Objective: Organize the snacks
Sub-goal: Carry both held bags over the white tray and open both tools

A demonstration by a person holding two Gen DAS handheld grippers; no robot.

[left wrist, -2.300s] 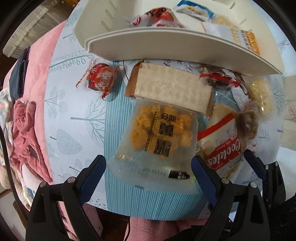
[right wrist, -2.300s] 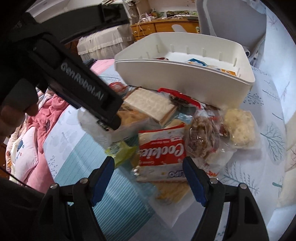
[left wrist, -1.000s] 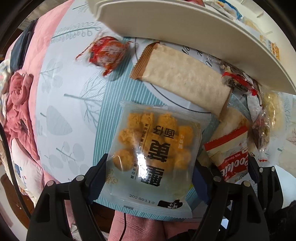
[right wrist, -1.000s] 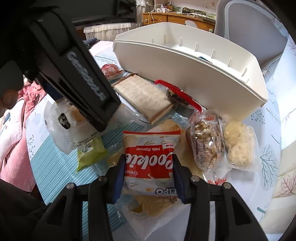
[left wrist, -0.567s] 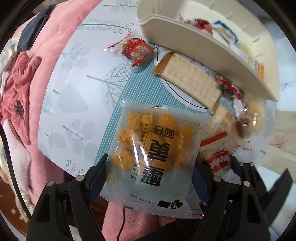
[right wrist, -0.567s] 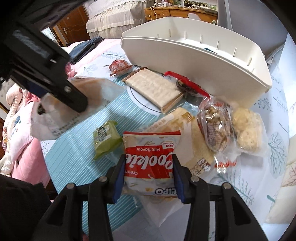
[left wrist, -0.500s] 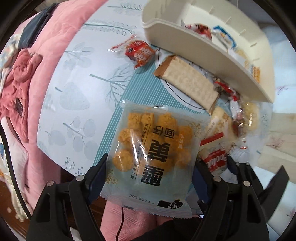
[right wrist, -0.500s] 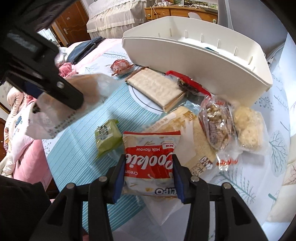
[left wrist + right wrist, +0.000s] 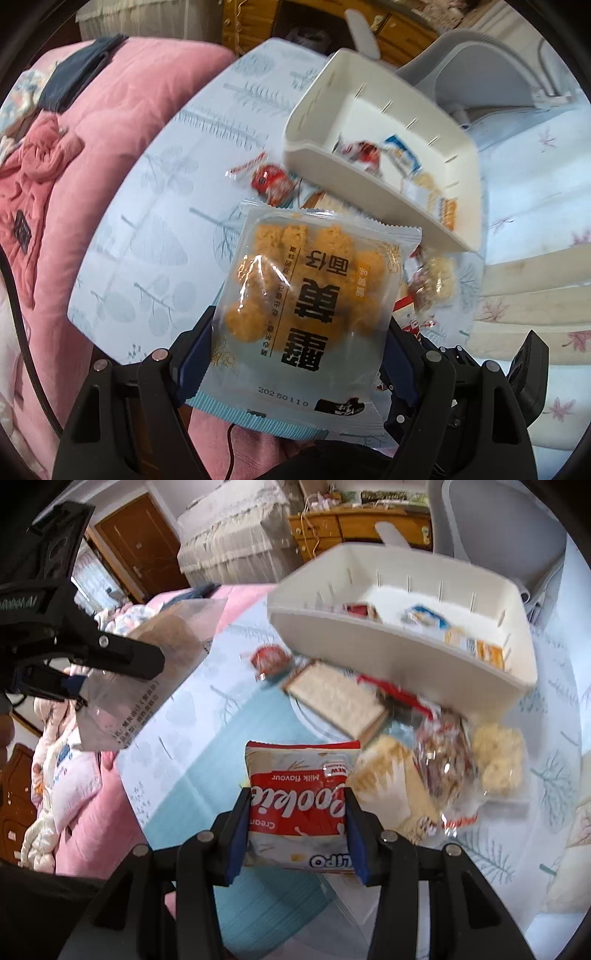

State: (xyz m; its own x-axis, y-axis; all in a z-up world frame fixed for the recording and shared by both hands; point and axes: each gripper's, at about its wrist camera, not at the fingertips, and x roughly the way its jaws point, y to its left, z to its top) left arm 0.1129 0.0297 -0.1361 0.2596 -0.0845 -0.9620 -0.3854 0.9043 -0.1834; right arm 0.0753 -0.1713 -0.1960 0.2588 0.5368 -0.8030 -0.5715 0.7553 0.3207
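A clear packet of orange puffs (image 9: 314,295) is held up off the table. A red-and-white cookie packet (image 9: 301,805) is lifted too. The white bin (image 9: 399,657) holds several small snacks.

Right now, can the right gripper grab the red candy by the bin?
Probably not. The right gripper is already shut on the cookie pack, so its jaws are full. The red candy lies farther off, beside the bin.

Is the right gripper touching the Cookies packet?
Touching. The right wrist view shows the right gripper with both blue pads pressed against the sides of the Cookies packet, lifted off the table.
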